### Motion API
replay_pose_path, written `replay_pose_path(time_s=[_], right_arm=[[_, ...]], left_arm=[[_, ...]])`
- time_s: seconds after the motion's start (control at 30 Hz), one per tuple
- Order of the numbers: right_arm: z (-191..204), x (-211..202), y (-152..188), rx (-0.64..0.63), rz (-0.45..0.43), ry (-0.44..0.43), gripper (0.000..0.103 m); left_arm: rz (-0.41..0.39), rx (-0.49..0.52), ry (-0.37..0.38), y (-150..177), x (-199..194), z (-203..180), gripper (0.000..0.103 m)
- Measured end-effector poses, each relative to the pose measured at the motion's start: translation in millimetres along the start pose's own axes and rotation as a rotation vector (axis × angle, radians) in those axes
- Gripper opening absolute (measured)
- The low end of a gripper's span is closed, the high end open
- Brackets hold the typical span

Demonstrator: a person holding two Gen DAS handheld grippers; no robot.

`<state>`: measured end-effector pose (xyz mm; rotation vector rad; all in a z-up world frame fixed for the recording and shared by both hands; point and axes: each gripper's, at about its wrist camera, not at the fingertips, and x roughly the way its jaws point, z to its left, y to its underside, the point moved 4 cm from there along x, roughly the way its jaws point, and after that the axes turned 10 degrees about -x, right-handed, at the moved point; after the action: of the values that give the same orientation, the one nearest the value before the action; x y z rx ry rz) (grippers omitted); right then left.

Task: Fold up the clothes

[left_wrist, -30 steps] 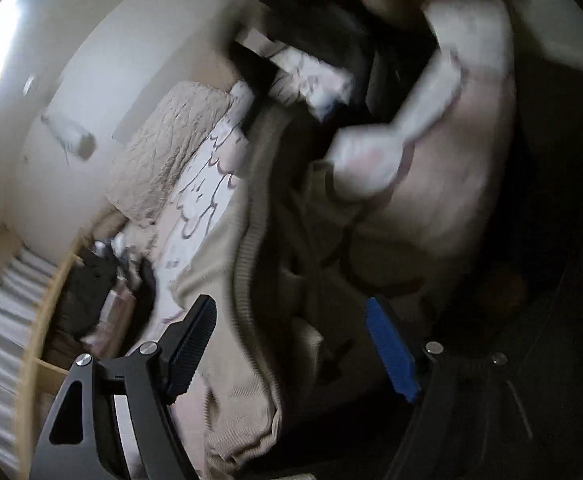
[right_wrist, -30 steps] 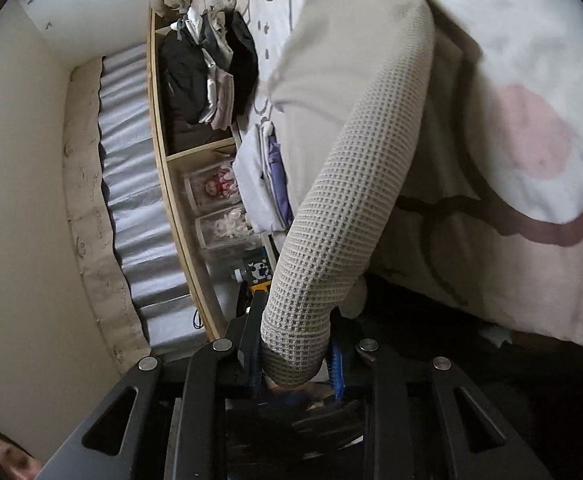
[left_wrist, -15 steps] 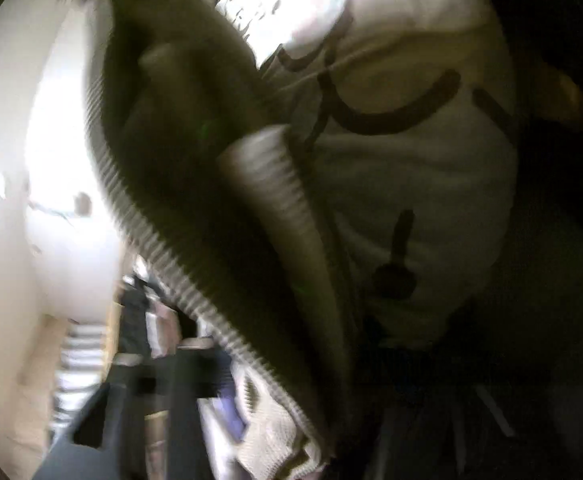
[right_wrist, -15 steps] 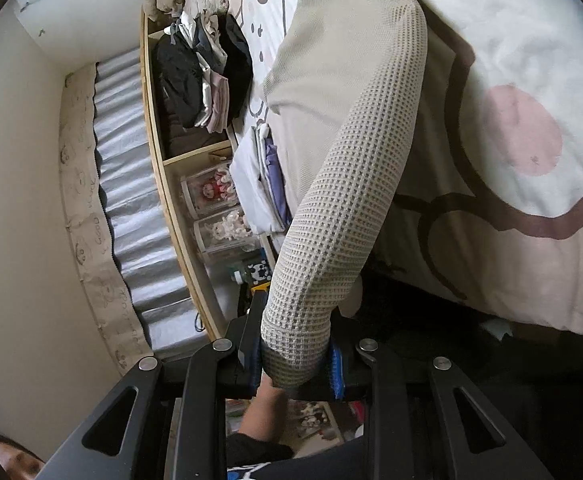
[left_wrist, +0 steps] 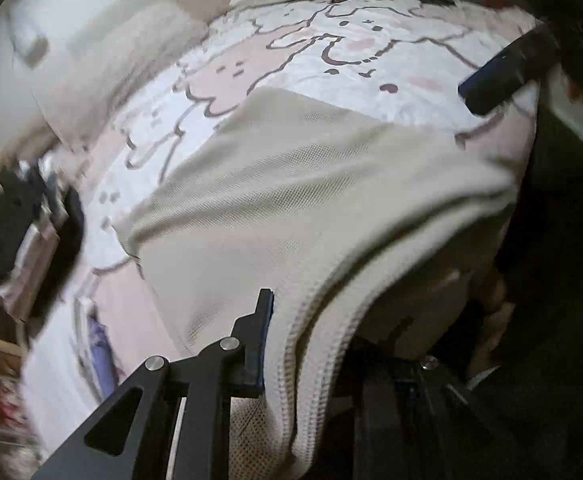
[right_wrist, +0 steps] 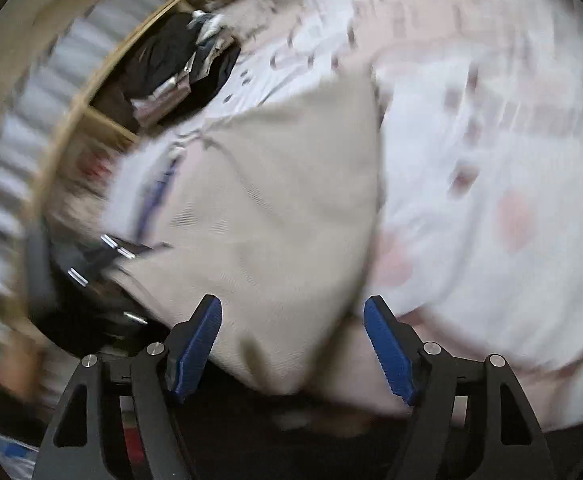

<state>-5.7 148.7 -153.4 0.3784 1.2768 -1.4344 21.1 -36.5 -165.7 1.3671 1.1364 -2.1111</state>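
Now left gripper closing on sweater edge, right gripper opening

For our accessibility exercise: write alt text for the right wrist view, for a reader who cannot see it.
Blurred fisheye view: the right gripper, its blue-padded jaws opening, sits above a beige waffle-knit garment spread on a white and pink cartoon-print bedspread. A wooden shelf of dark clothes stands at left.
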Motion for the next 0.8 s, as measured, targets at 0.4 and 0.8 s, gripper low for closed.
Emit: replay_pose_path(time_s=[0.4, 0.8], right_arm=[[153, 41, 55, -1.021, -0.380, 0.519, 0.089], [117, 108, 55, -1.262, -0.357, 1.000, 0.054]], left_arm=[[0.099, -0.137, 0.135, -19, -1, 24, 0.018], [0.044, -0.071, 0.090, -8, -3, 17, 0.018]])
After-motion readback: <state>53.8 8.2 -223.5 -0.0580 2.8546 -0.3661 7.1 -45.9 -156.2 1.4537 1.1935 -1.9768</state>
